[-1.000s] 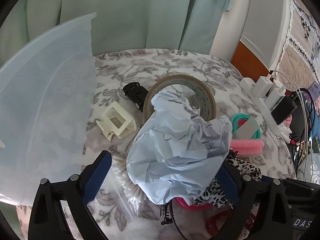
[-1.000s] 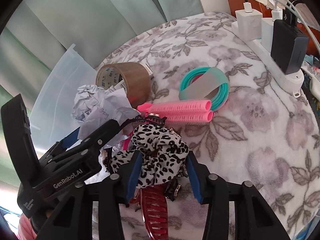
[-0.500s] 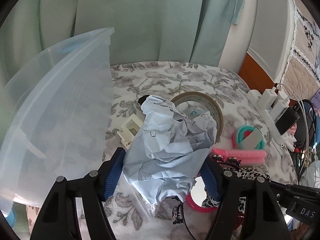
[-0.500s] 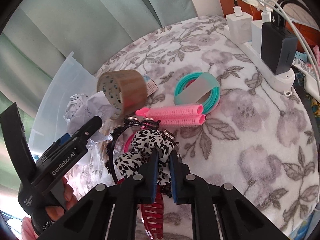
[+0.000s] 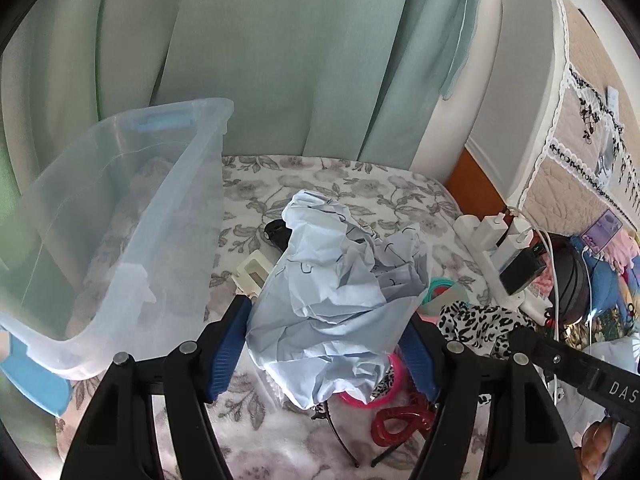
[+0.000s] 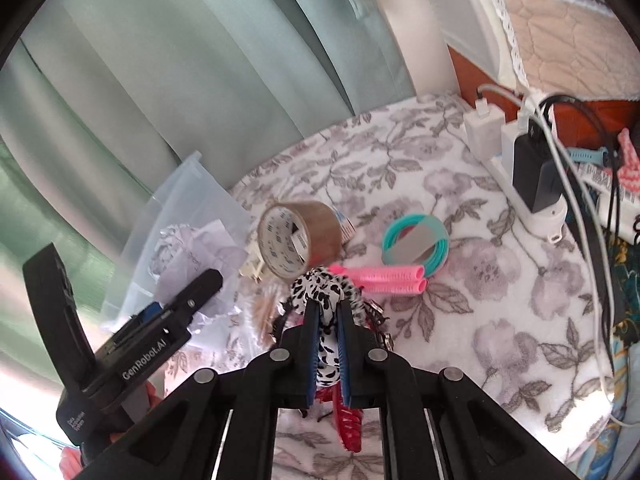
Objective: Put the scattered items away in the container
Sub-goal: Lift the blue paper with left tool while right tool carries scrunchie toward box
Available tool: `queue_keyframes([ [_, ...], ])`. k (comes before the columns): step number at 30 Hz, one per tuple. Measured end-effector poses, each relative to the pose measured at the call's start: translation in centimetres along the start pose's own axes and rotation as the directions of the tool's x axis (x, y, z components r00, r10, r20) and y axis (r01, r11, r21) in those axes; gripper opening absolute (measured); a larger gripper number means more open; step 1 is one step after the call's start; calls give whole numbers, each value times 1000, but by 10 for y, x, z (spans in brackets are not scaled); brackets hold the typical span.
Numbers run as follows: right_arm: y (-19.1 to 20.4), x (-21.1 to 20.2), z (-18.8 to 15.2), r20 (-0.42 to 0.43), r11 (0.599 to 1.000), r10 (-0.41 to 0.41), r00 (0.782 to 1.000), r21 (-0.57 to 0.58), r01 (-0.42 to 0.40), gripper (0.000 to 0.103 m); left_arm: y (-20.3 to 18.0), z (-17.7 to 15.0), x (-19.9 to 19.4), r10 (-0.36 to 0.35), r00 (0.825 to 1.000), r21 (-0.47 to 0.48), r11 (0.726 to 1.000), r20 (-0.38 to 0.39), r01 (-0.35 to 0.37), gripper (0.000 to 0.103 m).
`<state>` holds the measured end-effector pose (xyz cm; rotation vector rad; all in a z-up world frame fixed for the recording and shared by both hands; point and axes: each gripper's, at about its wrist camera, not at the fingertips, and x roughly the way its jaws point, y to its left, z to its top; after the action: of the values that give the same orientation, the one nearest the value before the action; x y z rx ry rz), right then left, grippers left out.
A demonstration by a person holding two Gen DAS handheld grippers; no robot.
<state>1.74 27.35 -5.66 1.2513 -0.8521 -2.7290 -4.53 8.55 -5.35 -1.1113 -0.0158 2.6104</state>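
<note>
Both hand-held grippers loaded, clear bin beside them.
L hand-held gripper point(image 5: 326, 344) clamps crumpled paper point(image 5: 340, 300); only R view shows R hand-held gripper point(image 6: 328, 316) pinching leopard scrunchie point(image 6: 326, 292), glossy tape roll point(image 6: 298, 240); clear plastic bin point(image 5: 120, 240).

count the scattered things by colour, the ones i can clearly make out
pink: 2, hair rollers, ring
red: 1, hair clip
teal: 1, coil
brown: 1, tape roll
leopard print: 1, scrunchie
pale blue: 1, crumpled paper
total: 7
</note>
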Motion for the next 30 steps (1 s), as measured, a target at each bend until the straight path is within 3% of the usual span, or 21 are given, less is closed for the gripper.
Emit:
queue_keyframes([
  [12, 13, -50, 19, 126, 996, 94, 988, 1, -95, 10, -16, 22, -58, -6, 995, 23, 1000, 97, 4, 72],
  [17, 18, -76, 18, 217, 991, 134, 967, -8, -135, 10, -14, 29, -77, 10, 991, 27, 1000, 132, -13, 72],
  [30, 38, -84, 19, 207, 989, 146, 967, -60, -137, 9, 20, 30, -111, 52, 972, -44, 998, 228, -43, 72],
])
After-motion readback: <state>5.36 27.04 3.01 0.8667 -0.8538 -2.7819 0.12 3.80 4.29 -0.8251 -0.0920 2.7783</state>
